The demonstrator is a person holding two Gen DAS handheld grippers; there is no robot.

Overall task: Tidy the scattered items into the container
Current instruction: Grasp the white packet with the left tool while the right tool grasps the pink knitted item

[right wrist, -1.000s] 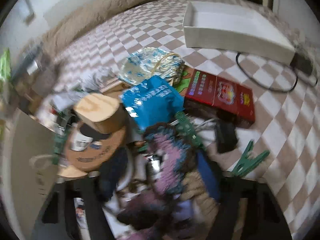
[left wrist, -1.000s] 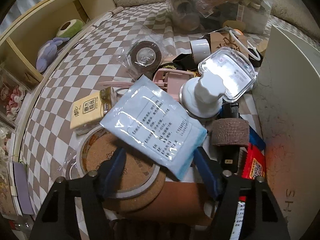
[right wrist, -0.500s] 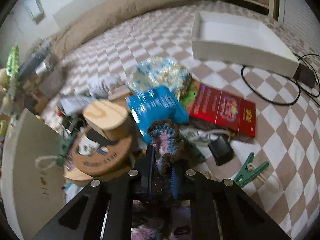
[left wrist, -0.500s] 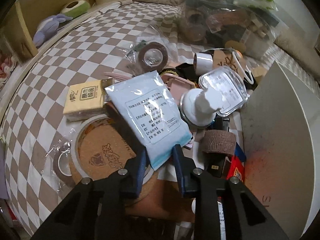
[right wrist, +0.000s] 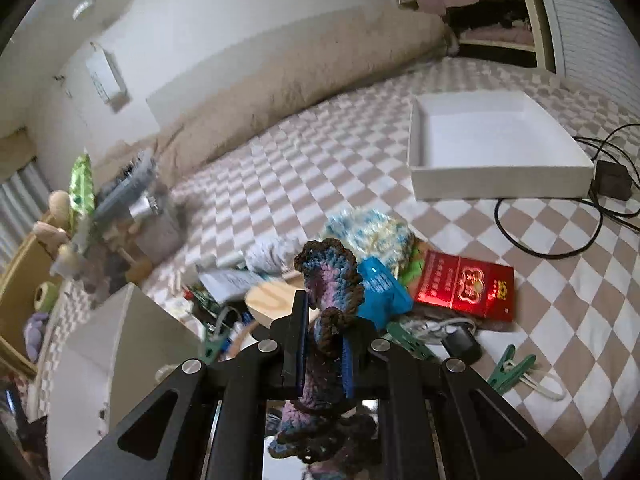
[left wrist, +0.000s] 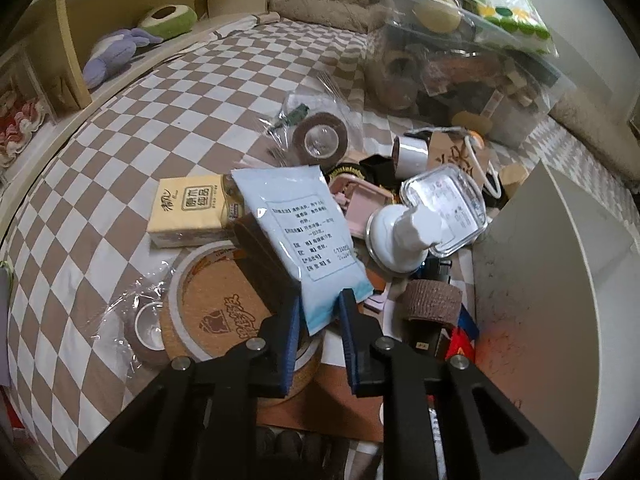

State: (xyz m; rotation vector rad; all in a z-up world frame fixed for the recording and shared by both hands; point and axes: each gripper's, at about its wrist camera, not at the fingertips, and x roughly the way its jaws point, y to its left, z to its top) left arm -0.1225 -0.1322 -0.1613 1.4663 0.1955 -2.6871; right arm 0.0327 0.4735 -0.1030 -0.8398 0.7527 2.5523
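In the left wrist view a pale blue printed packet [left wrist: 296, 220] stands tilted up off the pile. Its lower corner is pinched between the pads of my left gripper [left wrist: 320, 299], whose jaws are still closing on it. A tall white box wall [left wrist: 540, 280] rises just to the right. In the right wrist view my right gripper [right wrist: 325, 320] is shut on a purple, blue and brown crochet piece [right wrist: 328, 276], held above the clutter. An open white box [right wrist: 480, 148] lies on the checked cover at the far right. Another white box [right wrist: 100, 360] stands at the near left.
Around the packet lie a yellow tissue pack [left wrist: 188, 208], a cork coaster [left wrist: 224, 312], a white pump bottle [left wrist: 400, 236] and a clear lidded box [left wrist: 444, 204]. Under the crochet piece are a red carton [right wrist: 464, 288], a blue pouch [right wrist: 380, 288], green clips [right wrist: 512, 368] and a black cable [right wrist: 540, 240].
The left jaws have closed from wide apart onto the packet's lower corner, and the packet now tilts up. The right jaws have shut on the crochet piece and lifted it off the pile.
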